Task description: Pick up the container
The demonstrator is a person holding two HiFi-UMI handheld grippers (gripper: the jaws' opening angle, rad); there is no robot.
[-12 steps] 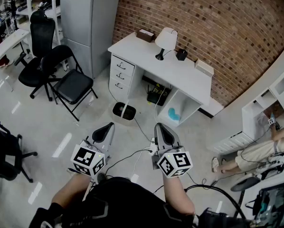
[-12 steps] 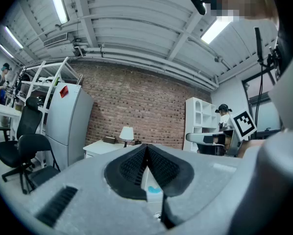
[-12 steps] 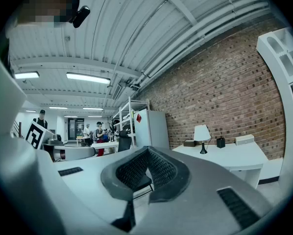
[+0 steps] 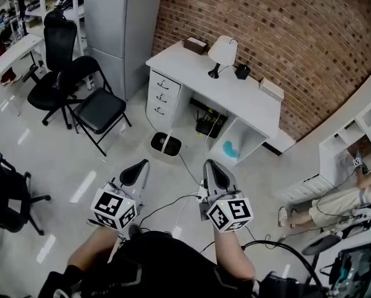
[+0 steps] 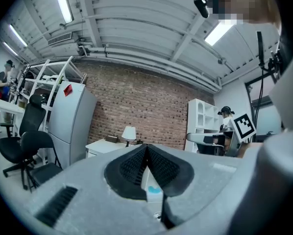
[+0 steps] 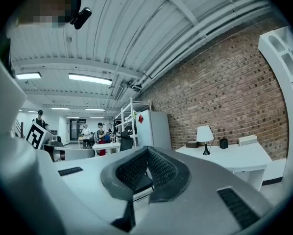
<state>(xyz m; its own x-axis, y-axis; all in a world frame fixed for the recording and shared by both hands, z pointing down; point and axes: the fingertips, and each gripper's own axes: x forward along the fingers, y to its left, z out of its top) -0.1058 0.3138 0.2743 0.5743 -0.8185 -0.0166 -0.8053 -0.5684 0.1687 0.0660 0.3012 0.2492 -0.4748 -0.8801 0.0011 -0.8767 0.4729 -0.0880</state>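
The left hand-held gripper and the right hand-held gripper are held level above the floor, each with its jaws pressed together on nothing. Beyond them, a round black bin stands on the floor by the drawer end of the white surface. A small black container sits at the surface's far edge, just beside a white-shaded table lamp.

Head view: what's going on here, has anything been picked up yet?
A person stands in an office, holding the left tongs and right tongs level, out toward a white desk by the brick wall. Both are shut and empty. Nothing is being handled; a black bin sits on the floor beside the desk, well ahead of them.
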